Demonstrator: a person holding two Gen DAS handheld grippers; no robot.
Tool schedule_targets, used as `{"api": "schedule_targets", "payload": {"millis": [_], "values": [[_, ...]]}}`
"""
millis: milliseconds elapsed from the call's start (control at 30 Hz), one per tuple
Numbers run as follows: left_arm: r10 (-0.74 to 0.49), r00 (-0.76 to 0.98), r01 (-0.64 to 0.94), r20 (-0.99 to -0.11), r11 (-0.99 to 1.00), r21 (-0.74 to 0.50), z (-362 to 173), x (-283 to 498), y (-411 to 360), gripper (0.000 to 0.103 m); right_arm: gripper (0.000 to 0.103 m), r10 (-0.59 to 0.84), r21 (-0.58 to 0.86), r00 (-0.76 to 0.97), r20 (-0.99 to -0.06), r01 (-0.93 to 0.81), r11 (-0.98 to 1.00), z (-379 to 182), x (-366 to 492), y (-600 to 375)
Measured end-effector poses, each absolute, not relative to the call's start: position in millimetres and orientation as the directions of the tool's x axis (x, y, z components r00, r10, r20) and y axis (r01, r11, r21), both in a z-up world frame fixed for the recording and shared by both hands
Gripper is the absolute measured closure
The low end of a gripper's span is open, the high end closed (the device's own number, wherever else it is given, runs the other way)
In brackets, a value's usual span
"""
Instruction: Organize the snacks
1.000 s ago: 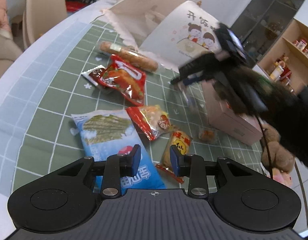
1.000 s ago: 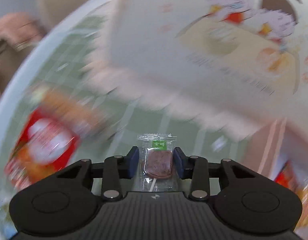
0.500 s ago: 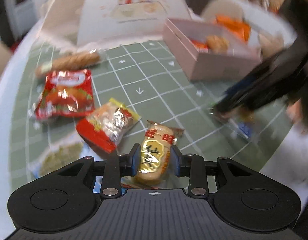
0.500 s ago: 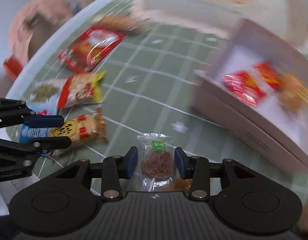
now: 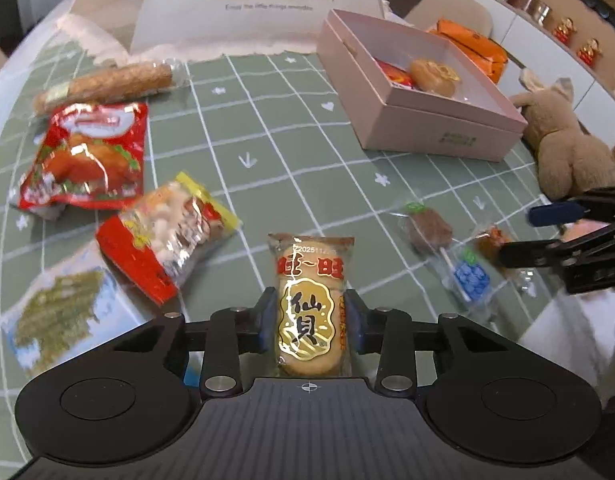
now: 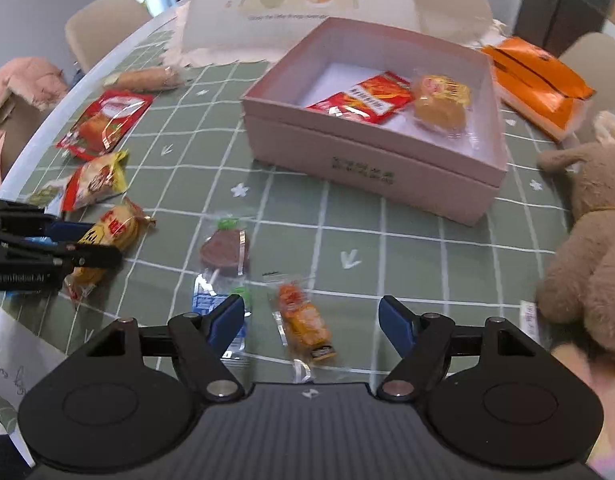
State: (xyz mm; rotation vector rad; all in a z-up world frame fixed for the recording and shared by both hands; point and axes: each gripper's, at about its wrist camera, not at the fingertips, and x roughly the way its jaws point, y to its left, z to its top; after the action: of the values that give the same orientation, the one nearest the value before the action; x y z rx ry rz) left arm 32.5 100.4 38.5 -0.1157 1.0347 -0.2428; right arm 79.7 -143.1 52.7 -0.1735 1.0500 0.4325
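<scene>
Left gripper: pads flank the rice cracker packet, contact unclear; its long axis points toward the pink box. Right gripper empty, jaws opening, over the orange candy, nearer the box.

Our left gripper and right gripper look alike: matte black ribbed bodies, round recessed discs either side, silver pivot screws behind dark blue finger pads.
</scene>
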Motion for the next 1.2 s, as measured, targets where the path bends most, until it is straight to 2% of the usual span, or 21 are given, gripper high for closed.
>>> {"api": "schedule_targets", "payload": {"millis": [133,200,233,267,367,433,500,567,633,700,767,867,1000,1067,1133,1200], "values": [[-0.243,0.479,0.152,-0.844,0.969,-0.192,40,21,87,0.063,0.029,0.26,0.075,0.414,-0.872,-0.413,0.908,41,84,-137],[-0.247,0.469,0.159,-0.848,0.968,-0.194,40,15,80,0.063,0.035,0.246,0.071,0.406,-0.88,-0.4,0.914,37,84,-137],[-0.255,0.463,0.163,-0.849,0.966,-0.201,40,14,76,0.063,0.044,0.244,0.074,0.398,-0.884,-0.396,0.915,36,84,-138],[-0.266,0.455,0.168,-0.85,0.963,-0.211,41,12,73,0.063,0.048,0.246,0.082,0.387,-0.889,-0.394,0.915,36,83,-139],[-0.328,0.426,0.2,-0.843,0.943,-0.266,40,6,66,0.063,0.048,0.263,0.097,0.382,-0.886,-0.403,0.91,43,75,-140],[-0.35,0.428,0.203,-0.834,0.936,-0.288,41,0,65,0.063,0.047,0.276,0.088,0.397,-0.876,-0.43,0.898,52,68,-134],[-0.362,0.436,0.192,-0.824,0.932,-0.307,43,-3,70,0.063,0.04,0.28,0.052,0.428,-0.859,-0.471,0.88,62,63,-122],[-0.36,0.465,0.155,-0.809,0.932,-0.326,47,-8,83,0.063,0.026,0.295,0.018,0.455,-0.84,-0.52,0.854,71,63,-105],[-0.31,0.503,0.107,-0.806,0.948,-0.298,53,-15,96,0.063,0.024,0.326,0.009,0.46,-0.826,-0.569,0.823,78,68,-82],[-0.269,0.532,0.052,-0.803,0.957,-0.286,60,-24,110,0.063,0.023,0.384,0.052,0.425,-0.82,-0.612,0.789,84,79,-56],[-0.253,0.56,-0.009,-0.789,0.95,-0.311,67,-36,127,0.063,0.018,0.458,0.125,0.372,-0.808,-0.65,0.749,87,92,-26],[-0.207,0.579,-0.093,-0.788,0.944,-0.316,73,-54,148,0.063,0.018,0.506,0.174,0.332,-0.796,-0.676,0.716,78,108,24],[-0.16,0.567,-0.186,-0.808,0.931,-0.315,72,-70,167,0.063,0.018,0.478,0.169,0.315,-0.82,-0.664,0.728,53,126,78],[-0.147,0.561,-0.203,-0.814,0.93,-0.308,73,-73,173,0.063,0.017,0.45,0.183,0.251,-0.857,-0.668,0.721,37,133,92],[-0.154,0.56,-0.194,-0.814,0.931,-0.309,74,-74,173,0.063,0.025,0.453,0.167,0.262,-0.852,-0.685,0.709,38,128,88],[-0.163,0.559,-0.178,-0.813,0.934,-0.31,74,-70,170,0.063,0.028,0.448,0.156,0.236,-0.863,-0.718,0.678,42,119,74]]}}
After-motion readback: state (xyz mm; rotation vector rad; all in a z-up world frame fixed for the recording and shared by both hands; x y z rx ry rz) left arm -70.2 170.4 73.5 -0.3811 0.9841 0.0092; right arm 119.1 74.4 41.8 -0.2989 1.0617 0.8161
